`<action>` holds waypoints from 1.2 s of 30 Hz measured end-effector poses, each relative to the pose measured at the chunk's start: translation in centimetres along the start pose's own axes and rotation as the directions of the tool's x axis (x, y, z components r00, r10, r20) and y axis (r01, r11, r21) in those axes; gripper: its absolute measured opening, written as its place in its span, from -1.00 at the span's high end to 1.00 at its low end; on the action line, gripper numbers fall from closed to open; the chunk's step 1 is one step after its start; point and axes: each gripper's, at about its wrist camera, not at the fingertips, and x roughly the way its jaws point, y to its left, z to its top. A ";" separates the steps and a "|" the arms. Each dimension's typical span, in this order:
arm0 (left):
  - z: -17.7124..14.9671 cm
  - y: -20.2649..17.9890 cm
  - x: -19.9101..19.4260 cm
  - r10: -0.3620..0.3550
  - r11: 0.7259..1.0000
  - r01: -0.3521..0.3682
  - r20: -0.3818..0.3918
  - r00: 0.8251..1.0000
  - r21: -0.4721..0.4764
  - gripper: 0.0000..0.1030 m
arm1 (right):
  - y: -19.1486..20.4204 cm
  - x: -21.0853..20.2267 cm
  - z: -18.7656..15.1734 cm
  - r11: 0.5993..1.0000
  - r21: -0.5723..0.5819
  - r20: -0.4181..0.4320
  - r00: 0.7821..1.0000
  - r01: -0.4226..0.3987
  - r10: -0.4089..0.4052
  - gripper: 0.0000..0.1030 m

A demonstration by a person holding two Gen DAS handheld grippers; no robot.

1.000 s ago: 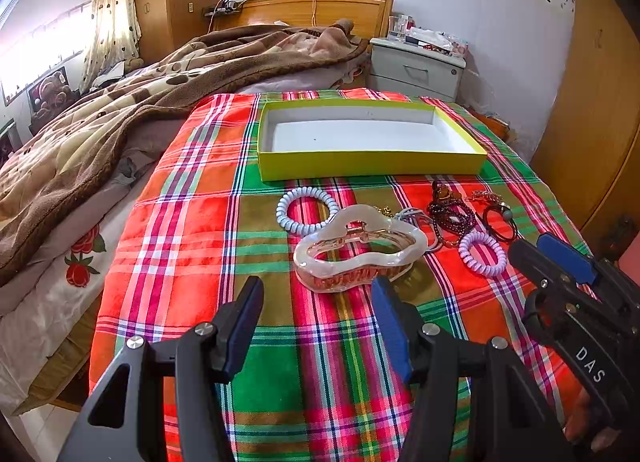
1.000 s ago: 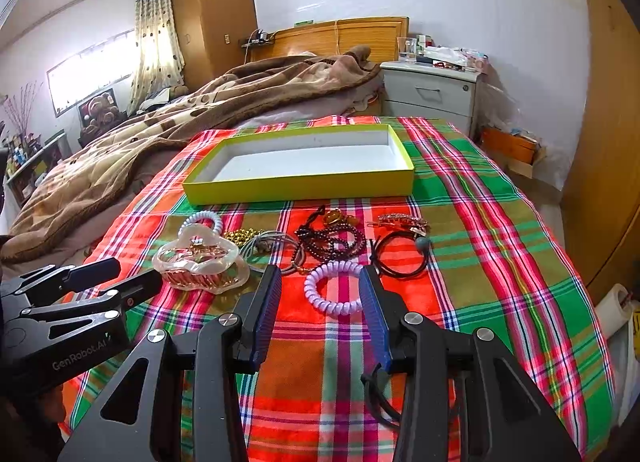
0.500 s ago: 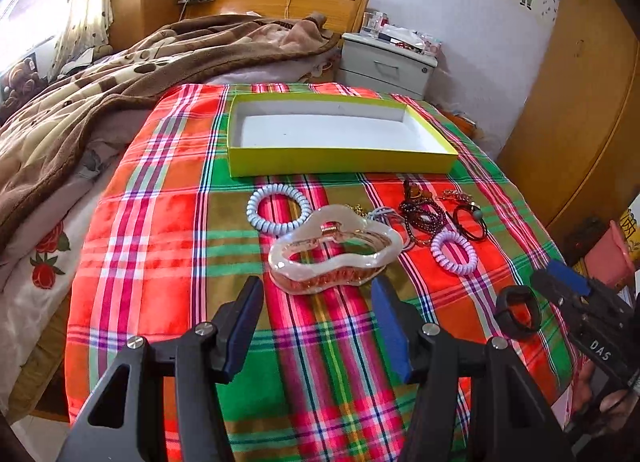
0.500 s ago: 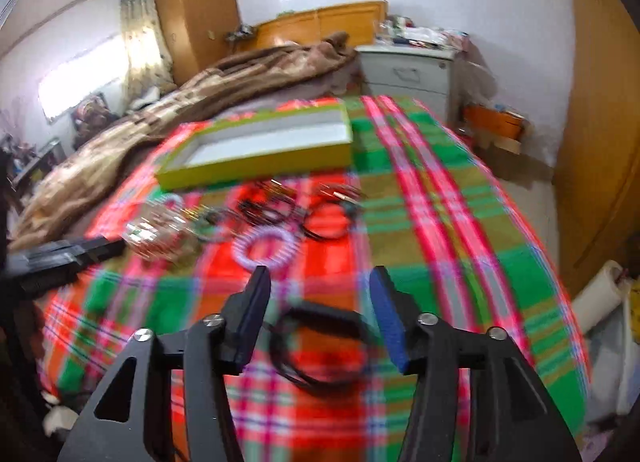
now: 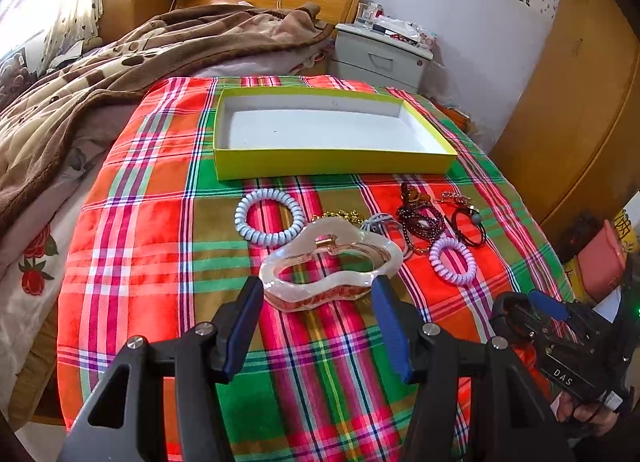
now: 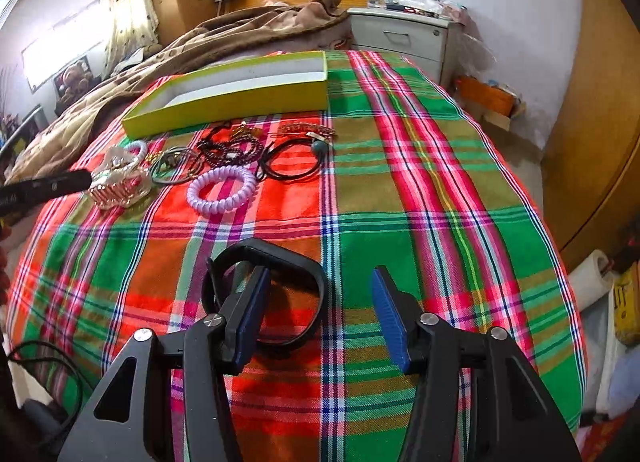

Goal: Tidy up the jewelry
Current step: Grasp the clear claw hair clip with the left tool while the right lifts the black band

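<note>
l gripper (image 5: 318, 326) has pushed in on the clip (image 5: 330, 264): 1 s ago the clear hair clip lay a bit ahead of the tips, now its near edge sits between the spread fingers, which look to be at or just off its two ends. no squeeze yet, so that grab is lined up but not made.

r gripper (image 6: 318, 316) changed more. 1 s ago it was over the purple coil (image 6: 222, 190); since then it has swung back to the near right of the cloth (image 6: 440, 190) w/ a black band (image 6: 266, 298). now its fingers are spread wide and the band hangs round the left finger (image 6: 250, 312) only, the far part resting on or just over the cloth, can't tell which. so nothing is pinched; the band looks hooked, not gripped.

for the task: the yellow box (image 5: 332, 162) at the far side is empty, white floor bare. everything else is in a row just near of it: white coil (image 5: 269, 217) at left, then clip, gold chain (image 5: 340, 216), dark beads (image 5: 420, 222), black tie (image 5: 468, 226), purple coil. prob nothing sorted so far. band may slide off the finger if r arm tilts, needs a proper pinch first.
</note>
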 end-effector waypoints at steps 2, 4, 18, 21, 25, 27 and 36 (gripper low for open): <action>0.2 0.2 0.0 0.006 1.000 -0.006 0.002 1.000 0.001 -0.13 | 0.2 -0.1 0.0 1.000 -0.011 0.000 1.000 -0.009 0.009 0.55; 0.3 0.5 0.3 0.013 1.000 -0.013 -0.009 1.000 0.003 -0.13 | 0.1 -0.2 0.0 1.000 -0.016 0.006 1.000 -0.011 0.011 0.61; 2.3 1.5 2.7 0.083 0.995 -0.080 -0.054 0.995 0.052 -0.13 | -0.2 -0.4 1.0 0.999 0.021 0.063 0.997 -0.045 0.044 0.75; 2.0 1.4 3.6 0.068 0.996 -0.062 -0.097 0.993 0.065 -0.12 | -0.2 -0.4 1.3 0.998 0.029 0.069 0.997 -0.048 0.046 0.75; 1.6 0.7 3.9 0.033 0.996 -0.023 -0.122 0.992 0.086 -0.11 | -0.2 -0.3 1.6 0.998 0.031 0.073 0.996 -0.053 0.050 0.75; 1.4 0.1 3.8 0.031 0.994 -0.017 -0.126 0.992 0.107 -0.11 | -0.2 -0.3 1.7 0.998 0.032 0.076 0.996 -0.056 0.054 0.75; 1.4 -1.0 3.8 0.008 0.984 0.018 -0.145 0.989 0.177 0.06 | -0.4 -0.4 1.9 0.997 0.044 0.089 0.994 -0.060 0.056 0.75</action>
